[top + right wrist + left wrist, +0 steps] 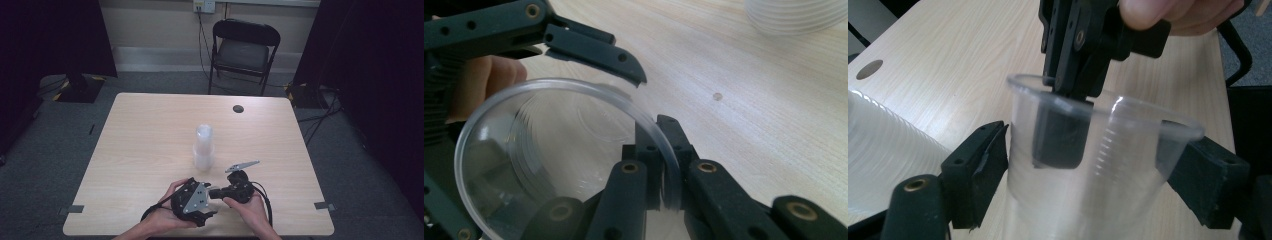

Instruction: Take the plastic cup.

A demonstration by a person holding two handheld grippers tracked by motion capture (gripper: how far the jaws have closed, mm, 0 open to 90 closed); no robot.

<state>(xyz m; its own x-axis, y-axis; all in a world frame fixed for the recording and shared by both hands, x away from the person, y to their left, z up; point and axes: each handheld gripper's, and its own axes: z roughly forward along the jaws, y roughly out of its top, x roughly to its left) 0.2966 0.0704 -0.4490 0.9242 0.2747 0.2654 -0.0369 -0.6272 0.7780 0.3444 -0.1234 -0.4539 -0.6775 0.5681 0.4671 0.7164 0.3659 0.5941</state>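
1. A pale wooden surface (150, 150) stands on grey carpet, with a round dark hole (238, 108) near its far edge.
2. A black folding chair (243, 52) sits beyond the far edge, under a wall socket with cables hanging down.
3. A stack of clear plastic cups (203, 146) stands upright at the middle of the surface, just beyond the two hands.
4. The left hand-held gripper (195, 202), grey plate on top, is at the near edge. In the left gripper view its jaws sit either side of a single clear cup (1088, 165), pressed against its walls and holding it below the rim.
5. The right hand-held gripper (235, 187) is just beside it, fingers (1168, 12) wrapped round its body. Its jaws are nearly closed on the cup's rim: one jaw is inside the cup, the other outside, with the thin wall pinched between.
6. A small dark speck (717, 96) marks the wood near the cup.
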